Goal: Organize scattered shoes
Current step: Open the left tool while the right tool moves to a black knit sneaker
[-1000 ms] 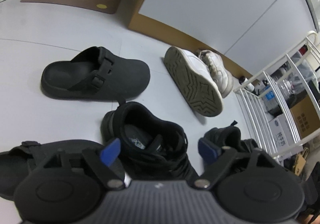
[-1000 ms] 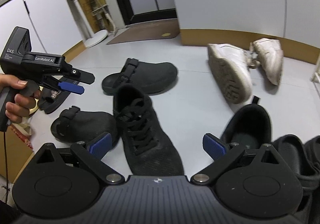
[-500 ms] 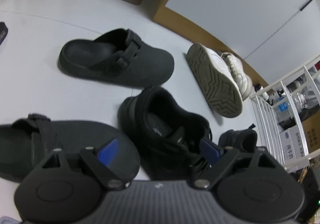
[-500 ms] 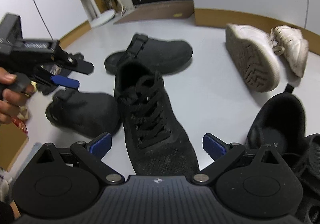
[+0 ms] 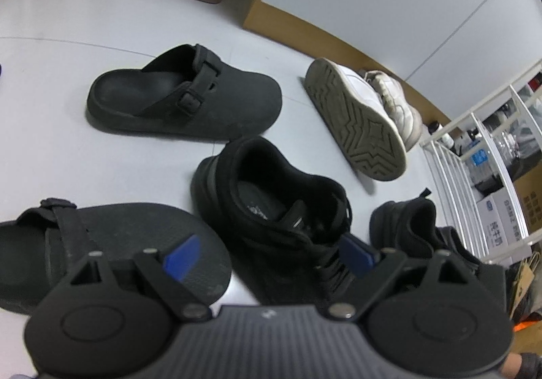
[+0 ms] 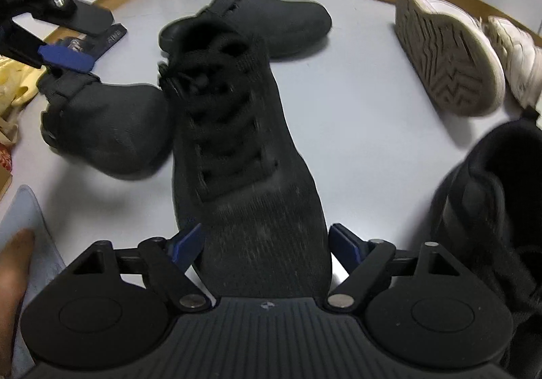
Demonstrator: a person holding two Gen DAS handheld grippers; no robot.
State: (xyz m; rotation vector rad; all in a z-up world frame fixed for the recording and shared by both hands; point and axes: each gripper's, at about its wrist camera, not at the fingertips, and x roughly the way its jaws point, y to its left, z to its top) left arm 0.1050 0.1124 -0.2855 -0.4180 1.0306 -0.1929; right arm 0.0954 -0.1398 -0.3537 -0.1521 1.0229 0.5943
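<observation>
Now the right tool [image 6: 266, 245] straddles the toe of the black knit sneaker [image 6: 237, 155] on the floor, jaws spread, apparently not yet pinching; soft, light upper, so grip the firmer sole edge; left tool [image 5: 267, 252] hovers released

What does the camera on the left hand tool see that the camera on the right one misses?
Only the left wrist view shows the white rack with boxes behind it. Only the right wrist view shows the left gripper from outside, above a black clog, and the right gripper open around the toe of the black sneaker. Both show that sneaker, the farther black clog and the tipped white sneaker.
</observation>
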